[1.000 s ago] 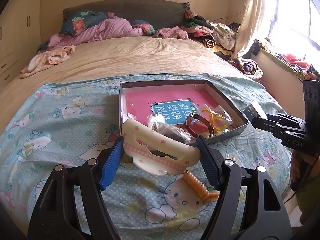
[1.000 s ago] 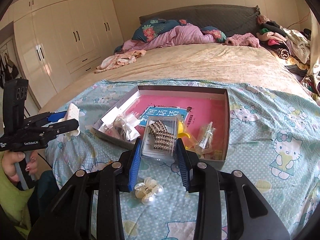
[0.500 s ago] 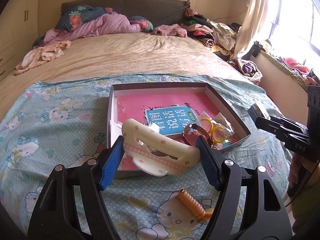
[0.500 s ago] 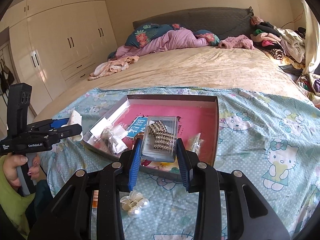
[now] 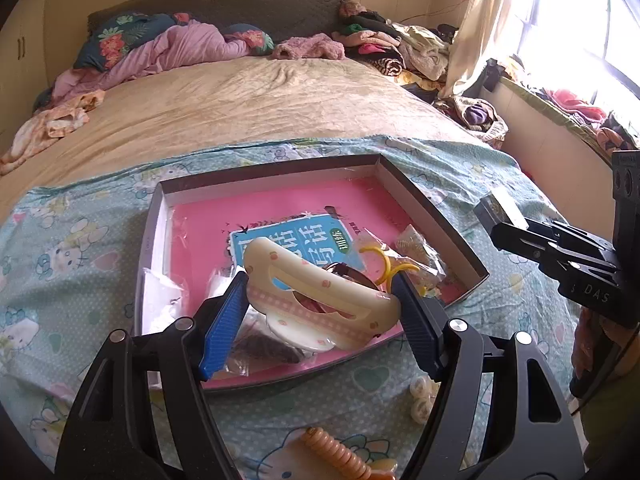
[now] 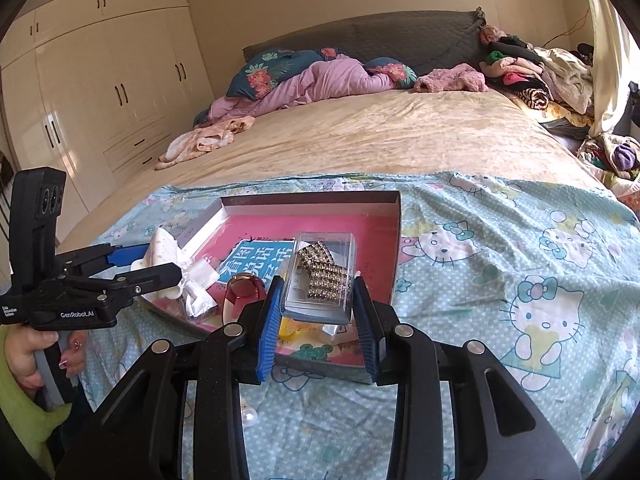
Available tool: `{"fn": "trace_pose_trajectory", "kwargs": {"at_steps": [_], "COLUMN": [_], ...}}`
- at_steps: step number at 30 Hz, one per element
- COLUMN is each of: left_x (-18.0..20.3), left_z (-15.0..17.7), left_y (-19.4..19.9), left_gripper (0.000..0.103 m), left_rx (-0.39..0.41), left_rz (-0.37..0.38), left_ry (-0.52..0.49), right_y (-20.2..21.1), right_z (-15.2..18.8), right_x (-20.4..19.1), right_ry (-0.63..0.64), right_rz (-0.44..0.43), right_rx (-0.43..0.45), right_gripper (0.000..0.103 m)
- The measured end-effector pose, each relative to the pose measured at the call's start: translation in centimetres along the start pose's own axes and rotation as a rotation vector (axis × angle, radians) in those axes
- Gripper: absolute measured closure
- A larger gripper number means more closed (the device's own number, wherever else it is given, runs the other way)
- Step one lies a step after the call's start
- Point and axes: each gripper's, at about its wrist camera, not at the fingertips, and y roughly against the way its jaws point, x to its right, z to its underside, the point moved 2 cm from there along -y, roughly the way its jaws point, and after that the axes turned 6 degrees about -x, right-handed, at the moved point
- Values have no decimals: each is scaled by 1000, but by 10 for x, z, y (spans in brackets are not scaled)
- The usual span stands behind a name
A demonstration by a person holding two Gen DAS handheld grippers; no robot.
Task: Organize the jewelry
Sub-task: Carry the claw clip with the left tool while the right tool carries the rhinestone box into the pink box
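Two tools hold things above the pink box [image 5: 432, 216]: left tool [image 5: 320, 312] grips a cream hair clip [image 5: 320, 284], right tool [image 6: 316, 312] grips a clear case [image 6: 320, 276].

Cream hair clip [image 5: 320, 292], dotted pink with a checked band, is clamped lengthwise between the left gripper's [image 5: 320, 312] blue pads, tilted, above the near-left part of the open box [image 5: 432, 216]. Clear plastic case [image 6: 320, 276] holding rhinestone strips sits upright in the closed right gripper [image 6: 318, 312], above the box's near edge. In the box: a red-faced watch [image 6: 244, 286], yellow rings [image 5: 384, 266], small clear packets [image 5: 416, 244]; outside, just beside its near wall, lie pearl pieces [image 5: 420, 396] and an orange ribbed clip [image 5: 340, 456].
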Motion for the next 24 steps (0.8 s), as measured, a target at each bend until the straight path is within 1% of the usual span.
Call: {"fn": "trace_pose_trajectory", "kwargs": {"at_steps": [6,15,24], "left_x": [12,19,20], "left_z": [-1,0,3], "left_y": [-17,-35,-45], "left_gripper": [39,39,38], "left_rx": [-30,-65,-92], "left_rz": [18,38,30], "left_ry": [-31,-46,-54], "right_y": [-7,-22,-37], "right_z": [2,6,6], "right_x": [9,19,18], "right_ry": [-16,-33,-28], "right_rz": [11,11,5], "right_rx": [-15,-48,-78], "right_gripper": [70,70,70]}}
